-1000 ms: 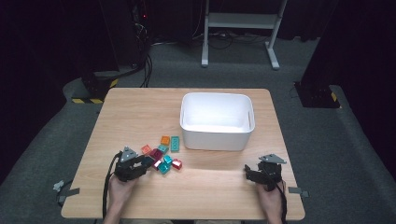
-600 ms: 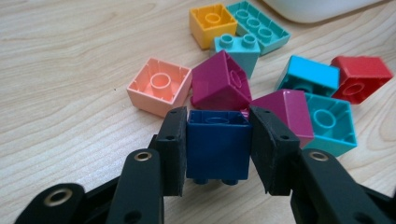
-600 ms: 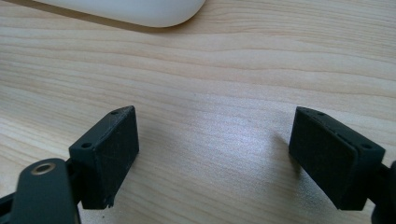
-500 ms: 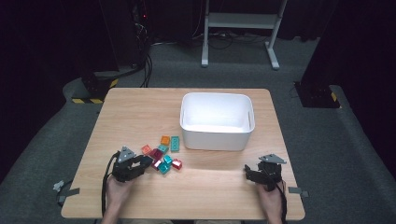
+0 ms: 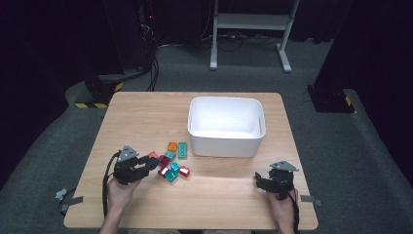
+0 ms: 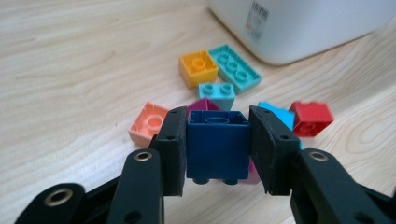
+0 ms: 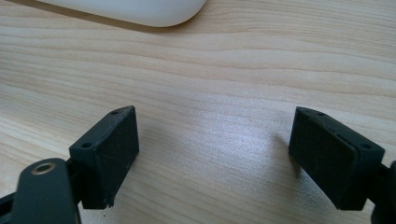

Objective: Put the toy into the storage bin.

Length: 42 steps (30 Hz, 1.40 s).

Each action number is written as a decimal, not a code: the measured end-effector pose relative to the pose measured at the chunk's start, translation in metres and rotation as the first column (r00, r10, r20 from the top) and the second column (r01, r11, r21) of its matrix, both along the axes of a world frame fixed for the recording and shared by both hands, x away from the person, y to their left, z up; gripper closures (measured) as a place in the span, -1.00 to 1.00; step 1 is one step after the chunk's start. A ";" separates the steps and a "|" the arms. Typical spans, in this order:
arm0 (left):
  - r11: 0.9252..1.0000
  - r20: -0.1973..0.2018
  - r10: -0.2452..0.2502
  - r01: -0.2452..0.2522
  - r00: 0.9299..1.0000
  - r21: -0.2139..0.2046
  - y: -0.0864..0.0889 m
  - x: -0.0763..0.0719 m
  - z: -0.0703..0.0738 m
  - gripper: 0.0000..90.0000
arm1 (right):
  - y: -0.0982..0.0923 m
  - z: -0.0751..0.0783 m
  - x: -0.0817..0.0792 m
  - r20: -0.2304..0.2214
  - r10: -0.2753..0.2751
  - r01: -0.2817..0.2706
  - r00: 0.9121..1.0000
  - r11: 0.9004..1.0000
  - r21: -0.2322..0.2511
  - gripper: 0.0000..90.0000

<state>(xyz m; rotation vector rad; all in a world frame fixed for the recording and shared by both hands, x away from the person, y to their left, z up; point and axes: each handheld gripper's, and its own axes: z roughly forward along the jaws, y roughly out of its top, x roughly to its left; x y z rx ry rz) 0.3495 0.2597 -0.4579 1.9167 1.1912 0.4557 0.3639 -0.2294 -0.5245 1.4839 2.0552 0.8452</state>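
My left gripper (image 6: pixel 218 119) is shut on a dark blue brick (image 6: pixel 217 144), its pads pressing on the brick's two sides, a little above the table. In the high view the left gripper (image 5: pixel 151 164) hovers at the left edge of a pile of loose bricks (image 5: pixel 171 163). Beneath and beyond the held brick lie a salmon brick (image 6: pixel 148 123), a purple one (image 6: pixel 203 104), a small teal one (image 6: pixel 217 92), an orange one (image 6: pixel 198 68), a long teal one (image 6: pixel 235 67) and a red one (image 6: pixel 310 117). My right gripper (image 5: pixel 258 181) (image 7: pixel 212 140) stands open over bare wood.
A white bin (image 5: pixel 224 145) stands at the middle back of the wooden table (image 5: pixel 146 117), just beyond the bricks; its wall (image 6: pixel 299 23) and a corner (image 7: pixel 140 9) show in the gripper views. Dark floor, cables and a white stand lie behind the table.
My left gripper has risen slightly off the table beside the brick pile. The right gripper has stayed where it was.
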 end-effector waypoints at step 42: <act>0.979 0.026 -0.150 0.152 0.988 -0.137 -0.060 0.093 0.096 0.30 | 0.001 0.000 -0.001 0.002 0.016 -0.016 1.000 1.000 -0.001 -0.63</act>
